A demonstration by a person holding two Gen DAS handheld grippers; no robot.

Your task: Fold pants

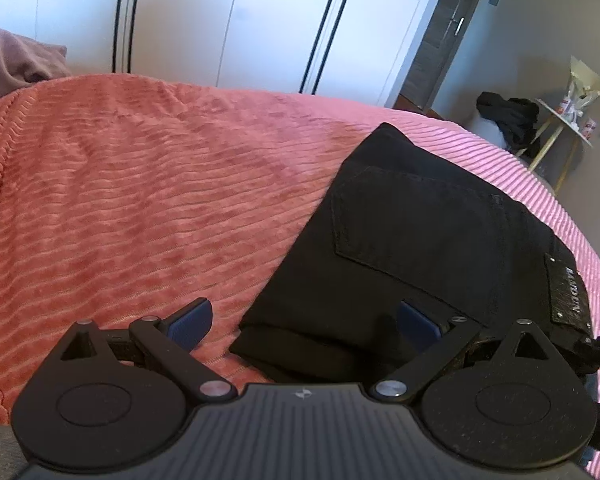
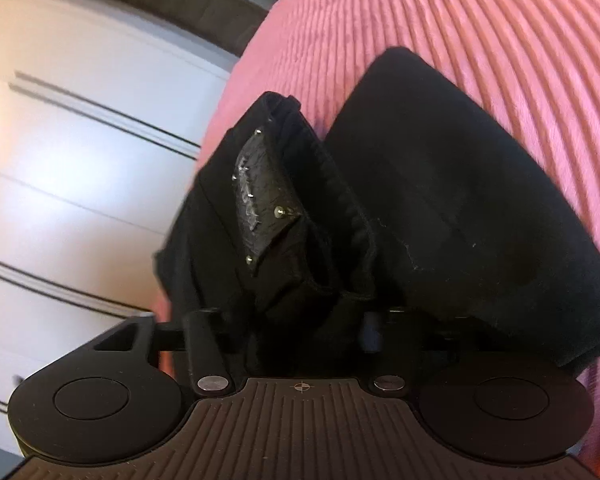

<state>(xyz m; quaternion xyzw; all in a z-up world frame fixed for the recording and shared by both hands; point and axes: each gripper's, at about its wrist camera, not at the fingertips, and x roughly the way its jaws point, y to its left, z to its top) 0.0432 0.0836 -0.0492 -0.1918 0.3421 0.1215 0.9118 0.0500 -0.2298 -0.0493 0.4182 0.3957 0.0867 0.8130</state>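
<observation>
The folded black pants (image 1: 428, 232) lie on the pink bedspread (image 1: 140, 184), long axis toward one o'clock from the released left gripper (image 1: 304, 320), while the nearer right gripper (image 2: 284, 320) clenches their waistband (image 2: 300, 216).

— Where are the pants (image 1: 412, 248)?

— On the pink ribbed bedspread (image 1: 140, 184), a folded black bundle toward four o'clock in the left wrist view, back pocket up.

— Any markings?

— A dark studded waistband patch (image 1: 568, 292) at the three o'clock edge.

— And the right wrist view?

— Waistband end stands raised at centre, the patch (image 2: 260, 196) facing eleven o'clock.
</observation>
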